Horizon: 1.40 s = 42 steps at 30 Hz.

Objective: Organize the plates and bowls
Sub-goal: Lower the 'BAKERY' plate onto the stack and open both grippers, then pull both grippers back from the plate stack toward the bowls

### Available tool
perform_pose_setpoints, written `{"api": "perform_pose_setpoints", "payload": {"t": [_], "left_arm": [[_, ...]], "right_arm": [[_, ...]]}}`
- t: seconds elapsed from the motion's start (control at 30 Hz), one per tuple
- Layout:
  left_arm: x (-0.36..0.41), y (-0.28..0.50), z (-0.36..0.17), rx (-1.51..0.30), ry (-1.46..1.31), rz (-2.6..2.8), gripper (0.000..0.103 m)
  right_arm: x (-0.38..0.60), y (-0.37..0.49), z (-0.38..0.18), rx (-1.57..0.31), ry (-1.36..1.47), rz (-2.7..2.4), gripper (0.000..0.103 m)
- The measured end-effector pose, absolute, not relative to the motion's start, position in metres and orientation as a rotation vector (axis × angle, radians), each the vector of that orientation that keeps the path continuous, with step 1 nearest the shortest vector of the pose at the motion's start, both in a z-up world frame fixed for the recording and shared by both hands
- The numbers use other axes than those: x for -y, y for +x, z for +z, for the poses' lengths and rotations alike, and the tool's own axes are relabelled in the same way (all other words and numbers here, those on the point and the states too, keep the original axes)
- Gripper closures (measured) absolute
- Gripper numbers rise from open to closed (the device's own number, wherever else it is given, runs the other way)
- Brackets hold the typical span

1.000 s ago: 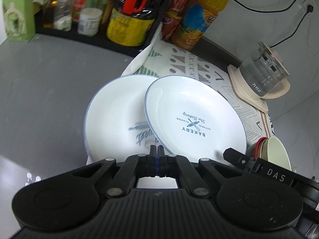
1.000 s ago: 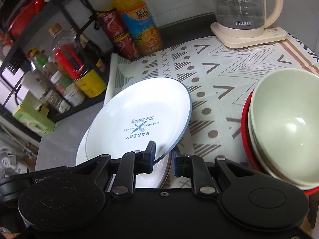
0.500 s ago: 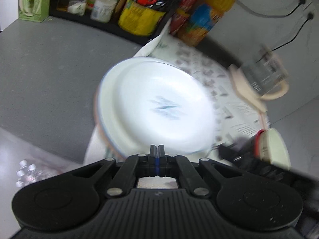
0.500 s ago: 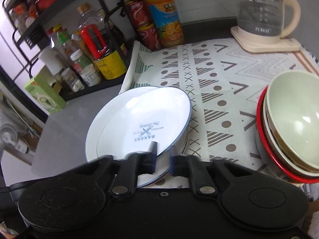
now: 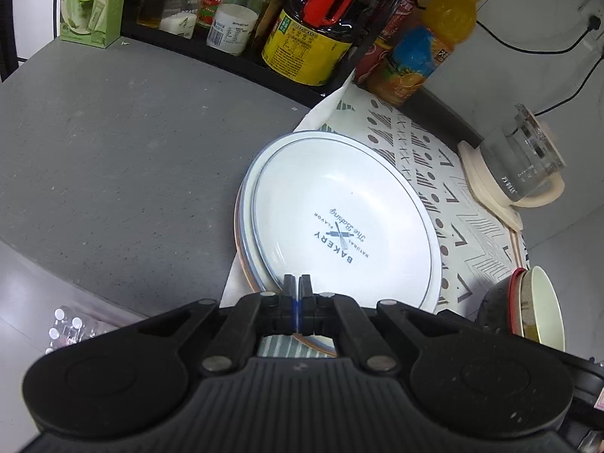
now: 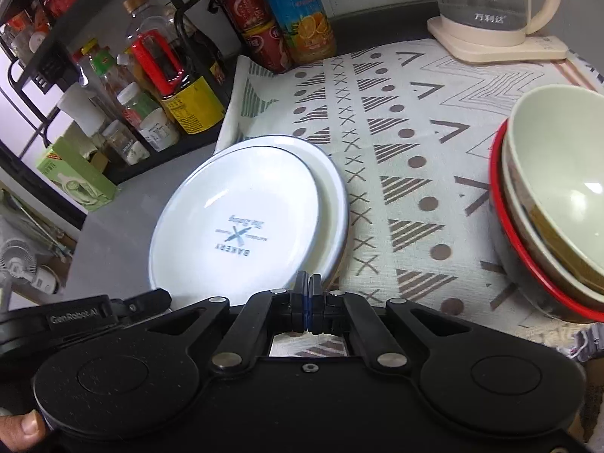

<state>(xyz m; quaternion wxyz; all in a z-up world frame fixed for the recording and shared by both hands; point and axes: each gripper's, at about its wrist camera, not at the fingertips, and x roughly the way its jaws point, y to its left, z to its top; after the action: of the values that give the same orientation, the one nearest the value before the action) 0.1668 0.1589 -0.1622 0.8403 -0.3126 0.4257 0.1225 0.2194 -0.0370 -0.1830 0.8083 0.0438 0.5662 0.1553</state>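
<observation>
A white plate with a blue rim and "BAKERY" print (image 5: 341, 222) lies on top of a stack of plates (image 5: 245, 219) at the left edge of the patterned cloth; it also shows in the right wrist view (image 6: 241, 226). A stack of bowls, cream inside a red-rimmed one (image 6: 551, 204), stands at the right; it also shows in the left wrist view (image 5: 536, 305). My left gripper (image 5: 297, 283) is shut and empty just before the plate stack's near rim. My right gripper (image 6: 307, 281) is shut and empty at the plates' near right edge.
A glass kettle on a cream base (image 6: 494, 11) stands at the back right. Orange juice bottle (image 6: 298, 11), red cans (image 6: 256, 34) and a rack of sauce bottles (image 5: 313, 30) line the back. A green box (image 5: 90, 3) sits on the grey counter (image 5: 113, 151).
The BAKERY plate, held tilted in my right gripper before, now lies flat on the stack. My right gripper has let go and shut. The left gripper has stayed shut.
</observation>
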Motion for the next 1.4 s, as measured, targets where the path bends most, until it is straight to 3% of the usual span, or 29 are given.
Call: {"api": "perform_pose_setpoints", "payload": {"t": [0.27, 0.37, 0.4, 0.43, 0.47, 0.5, 0.57, 0.83, 1.4], "left_arm": [[-0.16, 0.178, -0.155, -0.965, -0.61, 0.263, 0.101], [-0.158, 0.184, -0.15, -1.002, -0.599, 0.255, 0.093], [-0.157, 0.186, -0.148, -1.01, -0.591, 0.248, 0.08], [-0.154, 0.188, -0.147, -1.02, -0.58, 0.241, 0.056], [-0.152, 0.19, -0.145, -1.029, -0.565, 0.242, 0.045], [-0.149, 0.192, -0.143, -1.028, -0.546, 0.251, 0.029], [-0.145, 0.196, -0.139, -1.017, -0.509, 0.261, 0.022], [-0.124, 0.223, -0.13, -1.049, -0.416, 0.192, 0.02], [-0.052, 0.283, -0.115, -1.042, -0.311, -0.009, 0.02]], "right_arm": [[0.034, 0.226, -0.184, -1.232, 0.132, 0.344, 0.101], [0.035, 0.228, -0.178, -1.229, 0.138, 0.343, 0.096], [0.036, 0.228, -0.175, -1.222, 0.152, 0.348, 0.087], [0.038, 0.229, -0.171, -1.214, 0.172, 0.351, 0.068], [0.04, 0.23, -0.167, -1.203, 0.187, 0.35, 0.054], [0.042, 0.23, -0.163, -1.189, 0.193, 0.345, 0.03], [0.045, 0.23, -0.154, -1.154, 0.192, 0.344, 0.011], [0.062, 0.234, -0.136, -1.081, 0.23, 0.303, 0.003], [0.127, 0.234, -0.116, -0.99, 0.279, 0.093, 0.0]]}}
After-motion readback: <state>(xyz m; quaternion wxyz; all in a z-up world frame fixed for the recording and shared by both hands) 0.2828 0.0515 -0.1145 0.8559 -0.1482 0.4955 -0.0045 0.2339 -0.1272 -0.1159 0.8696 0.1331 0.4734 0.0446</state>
